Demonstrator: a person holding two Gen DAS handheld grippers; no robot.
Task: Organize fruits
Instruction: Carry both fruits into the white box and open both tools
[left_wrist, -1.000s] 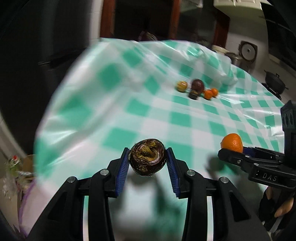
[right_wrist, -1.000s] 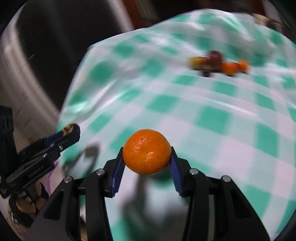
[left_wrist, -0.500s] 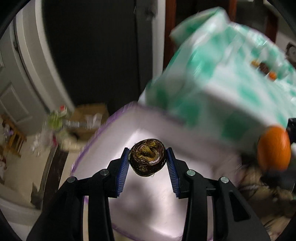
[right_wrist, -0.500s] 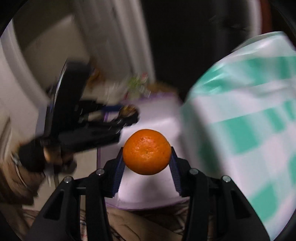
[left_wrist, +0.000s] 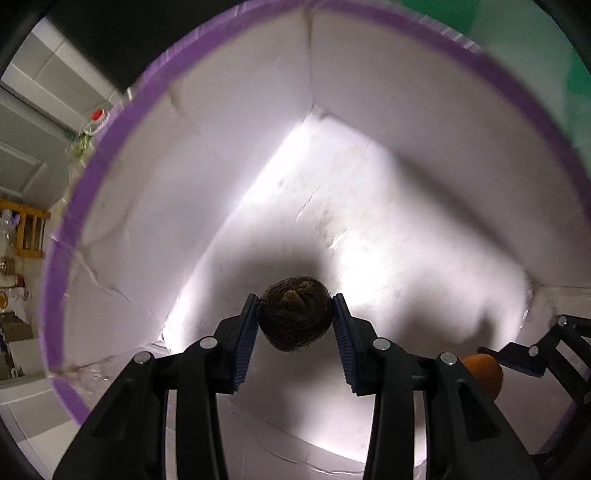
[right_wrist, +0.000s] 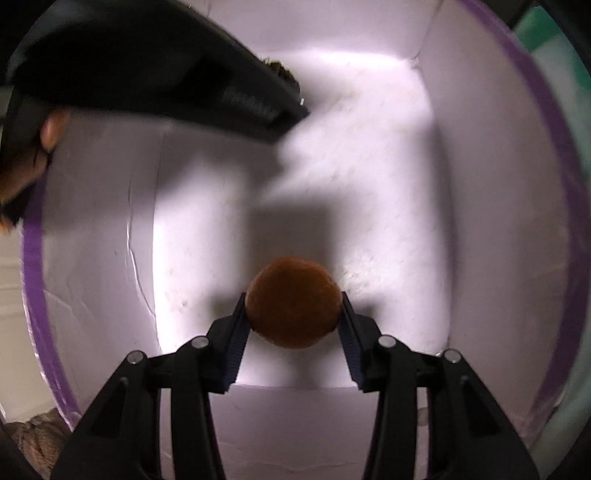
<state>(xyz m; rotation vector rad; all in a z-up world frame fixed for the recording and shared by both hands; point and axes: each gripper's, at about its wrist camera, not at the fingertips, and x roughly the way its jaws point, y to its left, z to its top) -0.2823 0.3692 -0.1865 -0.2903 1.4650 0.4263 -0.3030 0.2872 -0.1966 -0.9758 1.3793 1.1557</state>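
Note:
My left gripper (left_wrist: 294, 322) is shut on a dark brown wrinkled fruit (left_wrist: 294, 314) and holds it inside a white box with a purple rim (left_wrist: 74, 199), above the box floor. My right gripper (right_wrist: 293, 306) is shut on an orange (right_wrist: 293, 302) and holds it inside the same box (right_wrist: 33, 280). The orange (left_wrist: 484, 373) and the right gripper also show at the lower right of the left wrist view. The left gripper crosses the upper left of the right wrist view, with the dark fruit (right_wrist: 282, 72) at its tip.
The box walls surround both grippers closely. The green checked tablecloth (left_wrist: 535, 48) shows past the box's right rim. Room floor, a wooden rack (left_wrist: 31, 232) and a bottle with a red cap (left_wrist: 96, 116) lie beyond the left rim.
Both grippers have swung off the table to the left and down into the white box, each still holding its fruit.

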